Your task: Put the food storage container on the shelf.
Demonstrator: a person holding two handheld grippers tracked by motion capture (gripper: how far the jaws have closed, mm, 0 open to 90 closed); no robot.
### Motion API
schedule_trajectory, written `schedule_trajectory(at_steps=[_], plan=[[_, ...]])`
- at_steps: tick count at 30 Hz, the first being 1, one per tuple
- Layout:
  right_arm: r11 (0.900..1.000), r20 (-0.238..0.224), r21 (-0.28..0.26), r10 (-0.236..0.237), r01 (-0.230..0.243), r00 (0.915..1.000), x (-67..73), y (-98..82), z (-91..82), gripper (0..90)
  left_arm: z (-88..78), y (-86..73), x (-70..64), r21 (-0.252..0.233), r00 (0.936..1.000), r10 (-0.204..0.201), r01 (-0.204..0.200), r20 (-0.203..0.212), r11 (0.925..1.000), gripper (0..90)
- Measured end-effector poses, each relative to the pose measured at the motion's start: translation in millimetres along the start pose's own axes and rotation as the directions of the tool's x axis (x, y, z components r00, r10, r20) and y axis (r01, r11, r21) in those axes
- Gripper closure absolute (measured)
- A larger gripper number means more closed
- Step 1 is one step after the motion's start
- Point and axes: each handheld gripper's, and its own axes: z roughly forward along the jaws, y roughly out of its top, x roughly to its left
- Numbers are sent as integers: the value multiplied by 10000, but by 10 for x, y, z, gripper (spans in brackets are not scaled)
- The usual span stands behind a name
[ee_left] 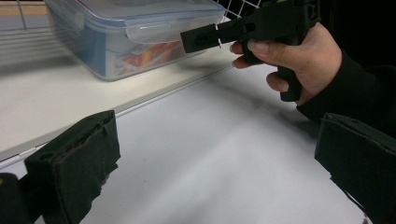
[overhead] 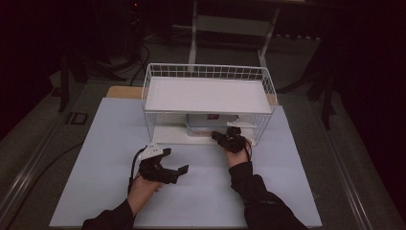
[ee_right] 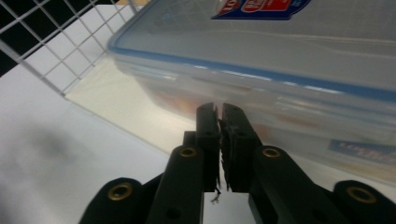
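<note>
Clear food box (ee_right: 280, 60) sits on the wire rack's (overhead: 209, 72) lower shelf; right gripper (ee_right: 219, 112), jaws nearly together, seemingly touches its front, grasping nothing; left gripper (overhead: 173, 165) waits wide open before the rack; extraction remains

Black two-jaw grippers, dark sleeves

Both arms wear black long sleeves with ribbed cuffs. The left gripper (overhead: 177, 163) carries a grey three-cornered plate and a black trailing cable; its pads are worn black foam. The right gripper (ee_right: 219, 112) is matte black plastic with brass-coloured rivets at its linkage joints.
</note>
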Motion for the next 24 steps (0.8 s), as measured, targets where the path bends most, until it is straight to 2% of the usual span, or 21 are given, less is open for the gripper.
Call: schedule_trajectory(at_steps=[3, 6, 10, 12, 14, 18, 20, 24], plan=[[9996, -251, -92, -282, 280, 9993, 59, -16, -75, 758, -25, 19, -16, -82, 9999, 149, -149, 43, 9999, 1], [9993, -577, -204, -332, 321, 9978, 97, -40, -171, 611, -55, 54, -31, -117, 9996, 295, -294, 33, 9995, 1], [9989, -1204, -393, -285, 239, 9923, 137, -91, -289, 341, -51, 52, -33, -151, 9995, 305, -305, 4, 9994, 1], [9982, -1420, -322, -550, 510, 9883, 172, -126, -340, 186, -39, 45, -43, -99, 9993, 350, -349, 96, 9993, 1], [9975, -1570, -435, -623, 561, 9856, 195, -171, -412, 179, -35, 40, -48, -83, 9991, 419, -418, 120, 9991, 1], [9937, -1388, -497, -1065, 1004, 9846, 241, -254, -581, 143, -45, 47, -47, -57, 9986, 414, -412, 341, 9991, 1], [9930, -1388, -582, -1101, 1029, 9842, 246, -270, -650, 143, -68, 63, -55, -84, 9976, 461, -458, 525, 9989, 1], [9883, -1292, -795, -1394, 1299, 9818, 267, -309, -808, 146, -134, 100, -92, -107, 9952, 723, -718, 662, 9974, 1]])
